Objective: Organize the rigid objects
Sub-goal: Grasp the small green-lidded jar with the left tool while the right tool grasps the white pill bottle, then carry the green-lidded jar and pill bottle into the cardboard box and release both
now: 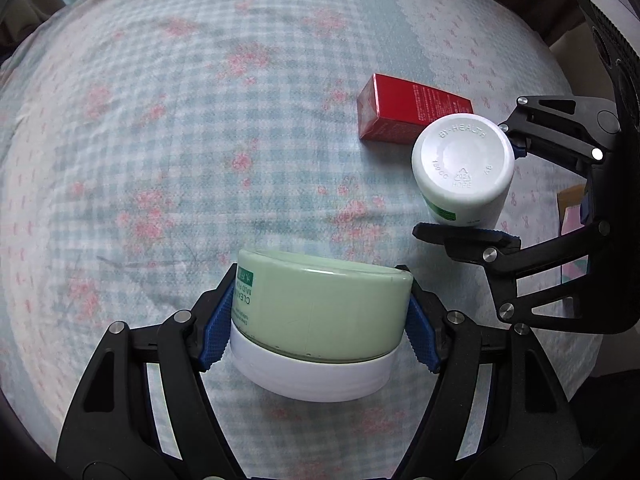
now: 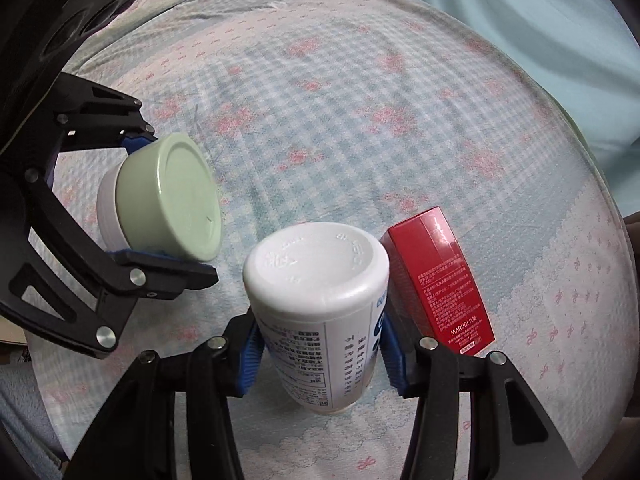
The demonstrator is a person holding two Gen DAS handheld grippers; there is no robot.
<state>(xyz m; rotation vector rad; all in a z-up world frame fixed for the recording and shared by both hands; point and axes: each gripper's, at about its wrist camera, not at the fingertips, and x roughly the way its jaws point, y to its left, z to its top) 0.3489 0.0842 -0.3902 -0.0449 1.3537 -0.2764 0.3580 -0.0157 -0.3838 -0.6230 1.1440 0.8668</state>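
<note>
My left gripper [image 1: 320, 320] is shut on a pale green jar [image 1: 320, 308] with a white lid, held on its side with the lid toward the camera. It also shows in the right wrist view [image 2: 172, 200], in the left gripper [image 2: 168, 204]. My right gripper [image 2: 318, 356] is shut on a white bottle [image 2: 320, 300], its bottom facing forward. The bottle [image 1: 464, 168] and right gripper [image 1: 476, 184] show at the right of the left wrist view. A red box [image 1: 408, 110] lies on the cloth just beyond the bottle, and beside it in the right wrist view [image 2: 440, 284].
Everything is over a surface covered with a blue checked cloth with pink flowers [image 1: 200, 140]. A pale blue fabric [image 2: 520, 20] lies at the far right edge in the right wrist view. A small coloured item [image 1: 572, 216] shows behind the right gripper.
</note>
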